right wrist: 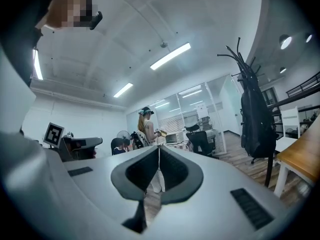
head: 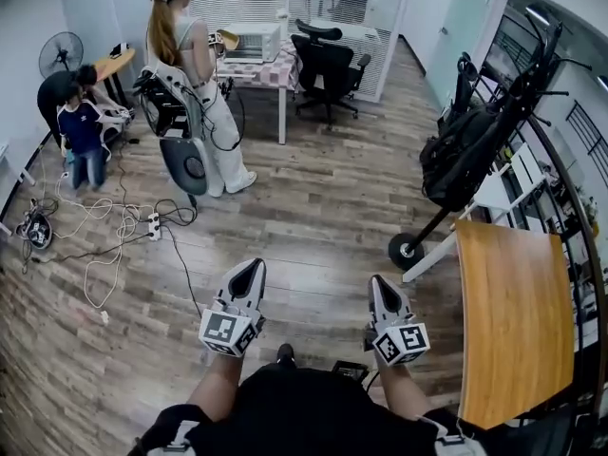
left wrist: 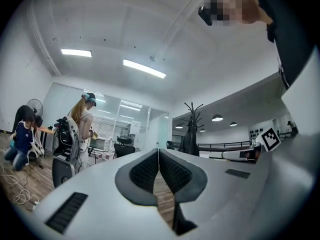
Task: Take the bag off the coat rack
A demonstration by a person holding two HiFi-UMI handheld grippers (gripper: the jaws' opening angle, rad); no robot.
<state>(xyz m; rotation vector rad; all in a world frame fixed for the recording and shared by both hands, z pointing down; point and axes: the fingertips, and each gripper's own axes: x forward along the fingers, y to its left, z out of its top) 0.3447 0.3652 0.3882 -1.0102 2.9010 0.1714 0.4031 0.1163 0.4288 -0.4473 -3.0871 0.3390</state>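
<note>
Wood-plank floor [head: 313, 226], office room, seen from above.

- Coat rack [head: 543, 60]: black, branched top, on a round base, at the right side of the room, just beside a wood-topped table [head: 513, 321] with white legs.
- Bag [head: 461, 160]: black backpack, hanging on the rack about halfway up its pole, clear of the floor. Well apart from both grippers, ahead and to their right.
- Left gripper [head: 249, 270]: held low in front of the person, pointing forward; fingers pressed together, nothing between them.
- Right gripper [head: 378, 283]: level with the left, near it but not touching; fingers likewise together, empty.
- Standing person [head: 190, 65]: far left of centre, back to the camera, wearing a headset.
- Crouching person [head: 81, 131]: at the far left, near a fan [head: 60, 53].
- Cables [head: 114, 226]: loose on the floor at left, with a power strip.
- Desk [head: 266, 69]: at the back, carrying a microwave [head: 252, 41]; black office chair [head: 323, 65] just to its right.
</note>
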